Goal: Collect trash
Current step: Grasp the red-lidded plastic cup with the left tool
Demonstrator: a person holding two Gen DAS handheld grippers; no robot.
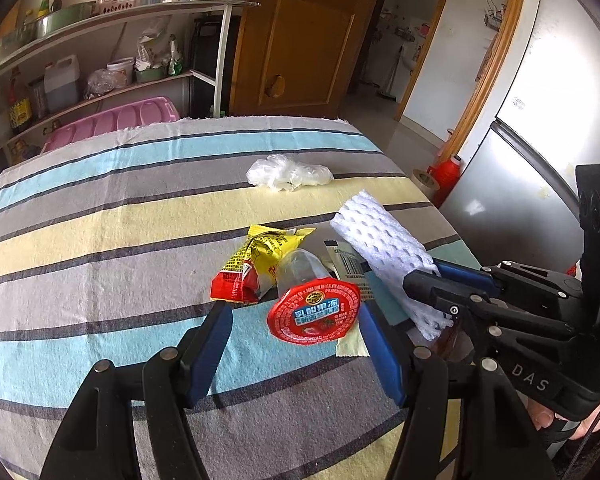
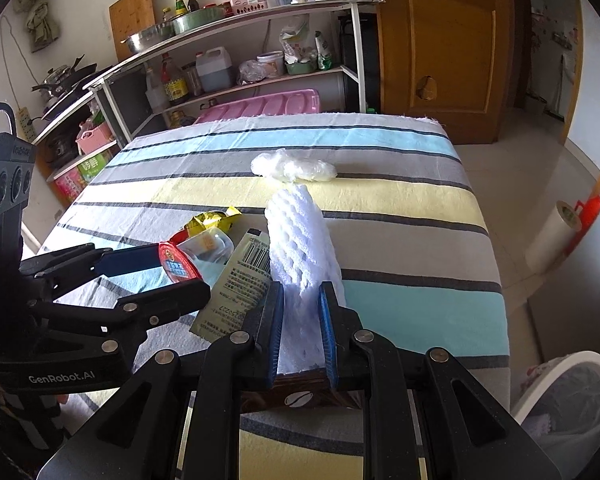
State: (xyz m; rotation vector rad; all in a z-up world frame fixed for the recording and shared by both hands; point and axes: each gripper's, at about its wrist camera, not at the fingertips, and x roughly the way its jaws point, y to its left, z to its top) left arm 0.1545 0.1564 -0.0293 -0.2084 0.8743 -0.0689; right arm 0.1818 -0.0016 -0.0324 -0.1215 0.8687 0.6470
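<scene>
The right tongs [image 2: 300, 312] are clenched on a white foam net sleeve [image 2: 300, 236], which juts up and forward from between the blue pads over the striped worktop [image 2: 400, 200]. The left tongs [image 1: 296, 340] stand released, straddling a jelly cup [image 1: 312, 308] with a red lid. Just beside it lie a yellow-red snack wrapper [image 1: 256, 264] and a pale sachet [image 2: 236, 288]; a crumpled clear plastic bag [image 1: 288, 172] lies farther back.

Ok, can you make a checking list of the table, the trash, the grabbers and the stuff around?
Surface: striped tablecloth.
Job's things: white foam net, jelly cup, yellow-red wrapper, barcode sachet, crumpled clear plastic.
Clutter: nothing seen.
Grippers: left hand-held gripper open around jelly cup; right hand-held gripper shut on foam net.
Cables: nothing seen on table.
Surroundings: kitchen shelves, wooden door, bin.
</scene>
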